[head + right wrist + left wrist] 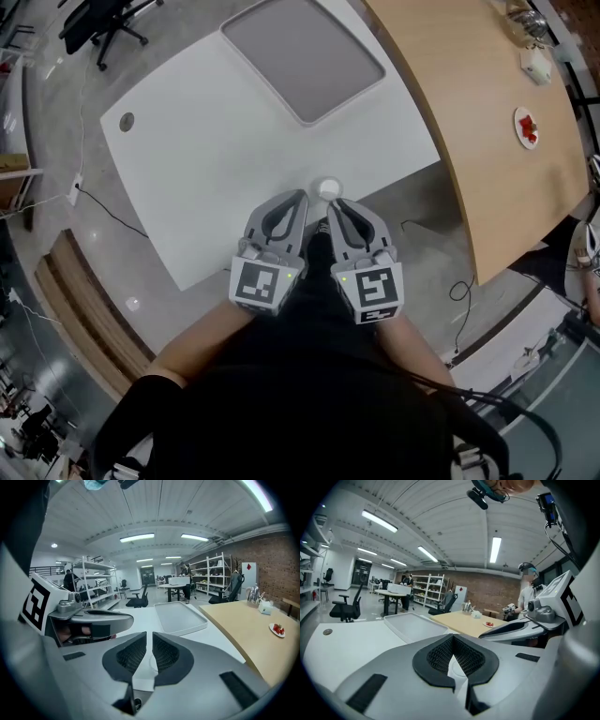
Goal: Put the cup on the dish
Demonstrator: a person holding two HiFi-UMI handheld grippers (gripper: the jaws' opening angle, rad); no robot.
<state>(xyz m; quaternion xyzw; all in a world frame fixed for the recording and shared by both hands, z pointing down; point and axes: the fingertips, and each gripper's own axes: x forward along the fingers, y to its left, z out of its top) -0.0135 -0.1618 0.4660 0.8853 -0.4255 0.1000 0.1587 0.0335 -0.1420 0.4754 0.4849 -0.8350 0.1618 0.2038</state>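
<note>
A small white cup (328, 188) stands near the front edge of the white table (216, 159), seen from above. My left gripper (302, 195) and right gripper (333, 202) are held side by side just short of the cup, the tips on either side of it and neither touching it. The left gripper (452, 638) is shut with nothing in it. The right gripper (149, 633) is also shut and holds nothing. Through both sets of jaws only a faint white rim shows on the tabletop. A small white dish (527, 127) with red pieces lies on the wooden table.
A grey tray (302, 54) lies at the far side of the white table. The curved wooden table (487, 141) stands to the right, with a kettle and a white box (537, 64) at its far end. Office chairs, shelves and a seated person are in the background.
</note>
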